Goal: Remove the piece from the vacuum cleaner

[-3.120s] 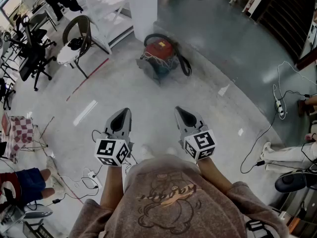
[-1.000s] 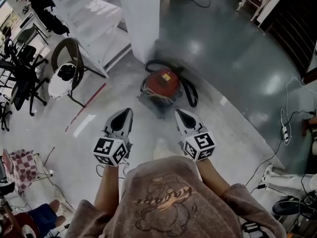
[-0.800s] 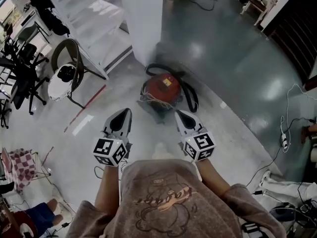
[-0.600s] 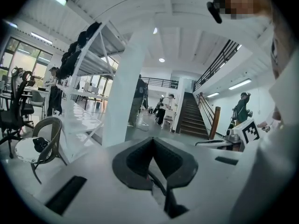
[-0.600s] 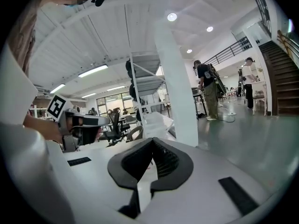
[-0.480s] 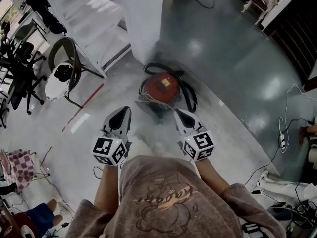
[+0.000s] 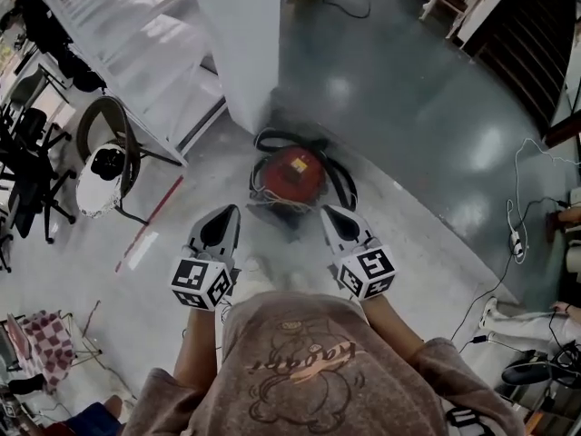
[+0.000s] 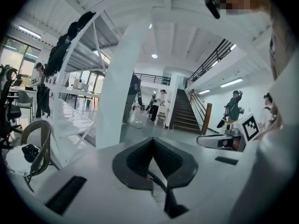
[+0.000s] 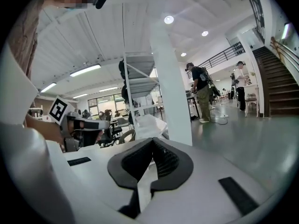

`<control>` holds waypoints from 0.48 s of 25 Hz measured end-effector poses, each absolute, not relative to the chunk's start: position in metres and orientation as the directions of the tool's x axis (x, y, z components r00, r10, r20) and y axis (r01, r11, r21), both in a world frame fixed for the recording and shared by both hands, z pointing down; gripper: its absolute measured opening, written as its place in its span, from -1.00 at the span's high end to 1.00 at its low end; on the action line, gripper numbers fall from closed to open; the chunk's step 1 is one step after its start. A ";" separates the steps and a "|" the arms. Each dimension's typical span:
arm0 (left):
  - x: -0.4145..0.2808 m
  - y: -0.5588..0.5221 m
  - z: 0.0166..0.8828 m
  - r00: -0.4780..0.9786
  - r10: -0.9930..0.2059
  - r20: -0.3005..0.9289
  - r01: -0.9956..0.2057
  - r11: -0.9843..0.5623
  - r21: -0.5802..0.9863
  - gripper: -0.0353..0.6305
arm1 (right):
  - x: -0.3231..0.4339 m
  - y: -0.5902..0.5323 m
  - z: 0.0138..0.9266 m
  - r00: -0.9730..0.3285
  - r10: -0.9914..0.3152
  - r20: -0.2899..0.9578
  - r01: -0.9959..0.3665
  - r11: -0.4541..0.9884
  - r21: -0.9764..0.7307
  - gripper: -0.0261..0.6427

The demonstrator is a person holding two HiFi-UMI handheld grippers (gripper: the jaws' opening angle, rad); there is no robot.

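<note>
Left gripper: jaws closed together with nothing between them, held nearly level above the floor.
Right gripper: the same, pads meeting and empty.
Vacuum cleaner: on the floor just ahead of and below both grippers, between the lines they point along, not touched; a white pillar stands right behind it.
Hose: black, looping round the far side of the red body and down the right gripper's side.
Piece to remove: cannot tell which from here (the hose seems likeliest).
Handling: the body looks rigid, heavy and smooth, so probably slippery for narrow jaws; the hose likely bends and gives when pulled.
Where to hold: probably the stiff end of the hose where it joins the body, with the other gripper steadying the body.
</note>
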State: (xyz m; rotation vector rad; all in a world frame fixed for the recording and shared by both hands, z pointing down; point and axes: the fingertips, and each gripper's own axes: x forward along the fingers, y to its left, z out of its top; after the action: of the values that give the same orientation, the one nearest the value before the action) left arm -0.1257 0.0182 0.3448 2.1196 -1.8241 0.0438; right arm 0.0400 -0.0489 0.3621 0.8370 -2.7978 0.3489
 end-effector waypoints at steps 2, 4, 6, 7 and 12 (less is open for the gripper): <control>-0.130 0.012 0.344 0.189 -0.954 0.235 -0.963 -0.133 0.236 0.88 | 0.040 -0.053 0.361 -0.802 -0.544 0.246 -0.588 0.791 -0.168 0.92; -0.134 0.006 0.343 0.204 -0.953 0.222 -0.960 -0.150 0.237 0.88 | 0.040 -0.056 0.360 -0.786 -0.573 0.233 -0.612 0.773 -0.168 0.92; -0.137 0.002 0.340 0.219 -0.952 0.212 -0.958 -0.168 0.234 0.88 | 0.039 -0.058 0.358 -0.778 -0.589 0.219 -0.625 0.761 -0.171 0.92; -0.138 0.000 0.339 0.226 -0.952 0.208 -0.956 -0.176 0.234 0.88 | 0.038 -0.058 0.358 -0.776 -0.594 0.214 -0.628 0.759 -0.173 0.92; -0.146 -0.004 0.334 0.249 -0.951 0.184 -0.946 -0.198 0.255 0.88 | 0.028 -0.060 0.356 -0.771 -0.601 0.210 -0.634 0.753 -0.174 0.92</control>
State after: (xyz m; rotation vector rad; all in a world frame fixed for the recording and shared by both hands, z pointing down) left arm -0.1459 -0.0042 0.3341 2.2123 -1.7515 -0.0203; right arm 0.0281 -0.0598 0.3558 0.9945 -2.8085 0.3557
